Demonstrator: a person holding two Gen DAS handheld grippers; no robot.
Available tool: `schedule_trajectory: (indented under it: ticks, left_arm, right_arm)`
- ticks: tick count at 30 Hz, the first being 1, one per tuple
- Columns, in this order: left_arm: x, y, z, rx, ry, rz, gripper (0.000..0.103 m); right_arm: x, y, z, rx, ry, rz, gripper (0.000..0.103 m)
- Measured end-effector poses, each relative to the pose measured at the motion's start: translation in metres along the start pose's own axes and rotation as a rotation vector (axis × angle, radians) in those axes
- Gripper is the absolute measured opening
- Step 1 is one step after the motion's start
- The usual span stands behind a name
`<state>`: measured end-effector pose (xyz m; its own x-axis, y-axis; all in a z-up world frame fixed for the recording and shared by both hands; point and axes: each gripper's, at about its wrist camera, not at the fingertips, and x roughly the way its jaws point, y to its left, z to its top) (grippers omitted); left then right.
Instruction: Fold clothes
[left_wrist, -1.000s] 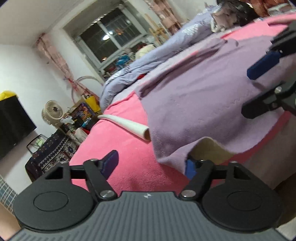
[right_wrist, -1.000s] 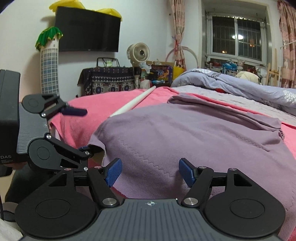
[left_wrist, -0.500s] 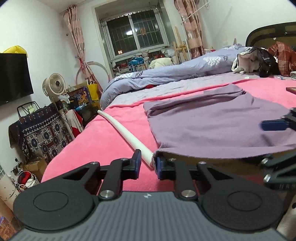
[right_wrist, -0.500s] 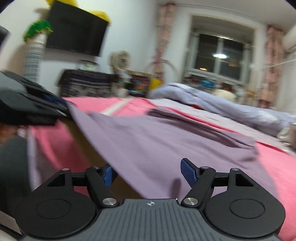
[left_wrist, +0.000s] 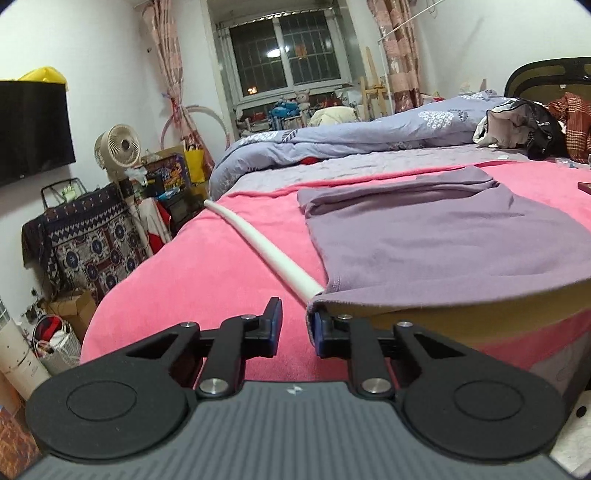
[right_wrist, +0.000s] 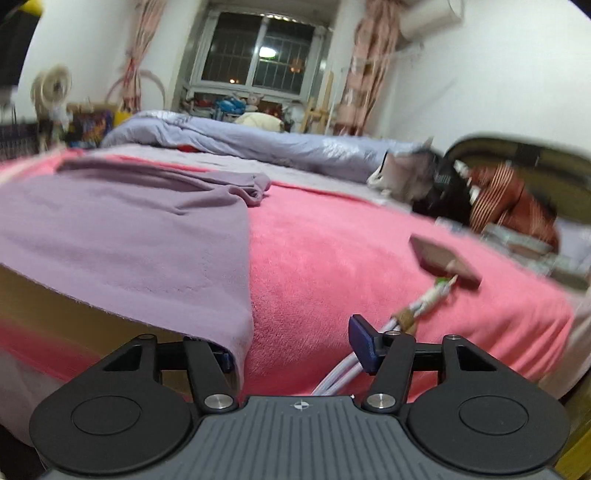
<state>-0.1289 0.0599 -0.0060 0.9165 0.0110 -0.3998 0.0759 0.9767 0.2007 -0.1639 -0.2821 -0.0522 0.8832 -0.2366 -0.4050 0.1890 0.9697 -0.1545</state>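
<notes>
1. The purple garment (left_wrist: 443, 240) is a soft, matte knit with a stitched hem. It lies spread flat on the pink blanket (left_wrist: 207, 266); its far edge is folded into a rumpled band.
2. The near hem of the garment is raised off the blanket, which shows a tan underside between the two grippers.
3. The left gripper (left_wrist: 294, 326) has its jaws set narrow with a visible gap between them. The garment's hem corner drapes over the right-hand blue pad; the other pad does not touch the cloth.
4. The right gripper (right_wrist: 295, 349) has its jaws closing. The garment's other hem corner hangs over the left-hand pad and covers it; the opposite pad stands clear, so nothing is clamped.
5. The pink blanket has a short, fleecy pile and covers the bed.
6. A white, smooth, round tube (left_wrist: 258, 243) lies on the blanket just beside the garment's left edge.
7. A lavender quilt (left_wrist: 351, 136) is bunched at the far side of the bed.
8. Room: white walls, a barred window (left_wrist: 284, 51), patterned curtains, a round fan (left_wrist: 118, 146) and a wall-mounted black screen (left_wrist: 33, 129).
</notes>
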Motion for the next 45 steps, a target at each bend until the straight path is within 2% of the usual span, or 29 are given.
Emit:
schedule_trajectory:
  ticks: [2, 3, 5, 7, 10, 16, 18, 20, 24, 27, 34, 39, 45]
  left_arm:
    - [-0.002, 0.002, 0.0, -0.012, 0.003, 0.0, 0.024]
    - [-0.004, 0.004, 0.001, -0.021, 0.0, -0.001, 0.024]
    - [-0.01, 0.007, 0.006, -0.039, -0.022, 0.0, 0.024]
    - [-0.013, 0.008, 0.01, -0.053, -0.036, 0.003, 0.024]
    - [-0.01, 0.011, 0.009, -0.075, -0.009, 0.004, 0.024]
    - [0.007, 0.027, -0.016, -0.206, 0.17, -0.035, 0.024]
    - [0.007, 0.031, -0.022, -0.25, 0.185, -0.053, 0.024]
    - [-0.001, 0.03, -0.017, -0.228, 0.148, -0.041, 0.024]
    - [-0.023, 0.03, 0.003, -0.199, 0.045, -0.023, 0.022]
    - [-0.041, 0.036, 0.017, -0.217, -0.019, -0.046, 0.022]
    - [-0.067, 0.04, 0.03, -0.201, -0.084, -0.072, 0.022]
    - [-0.044, 0.044, 0.047, -0.221, -0.085, -0.102, 0.022]
    - [0.019, 0.035, 0.089, -0.167, -0.089, -0.087, 0.022]
  right_arm:
    - [-0.004, 0.003, 0.001, -0.026, -0.025, -0.006, 0.042]
    - [-0.011, 0.005, 0.0, -0.047, -0.052, -0.015, 0.038]
    - [-0.023, 0.008, 0.006, -0.064, -0.102, -0.015, 0.022]
    - [-0.03, 0.005, 0.015, -0.061, -0.123, 0.008, 0.013]
    - [-0.031, 0.003, 0.021, -0.071, -0.104, 0.034, 0.007]
    - [-0.035, -0.009, 0.012, -0.018, 0.011, 0.049, 0.007]
    - [-0.032, -0.016, 0.005, 0.058, 0.065, 0.084, 0.007]
    - [-0.038, -0.016, 0.006, 0.081, 0.06, 0.096, 0.006]
    - [-0.063, -0.02, 0.025, 0.093, -0.029, 0.109, 0.005]
    - [-0.082, -0.034, 0.042, 0.139, -0.069, 0.128, 0.005]
    - [-0.112, -0.059, 0.059, 0.204, -0.109, 0.156, 0.004]
    - [-0.101, -0.069, 0.072, 0.246, -0.131, 0.16, 0.004]
    - [-0.045, -0.043, 0.104, 0.14, -0.19, 0.115, 0.004]
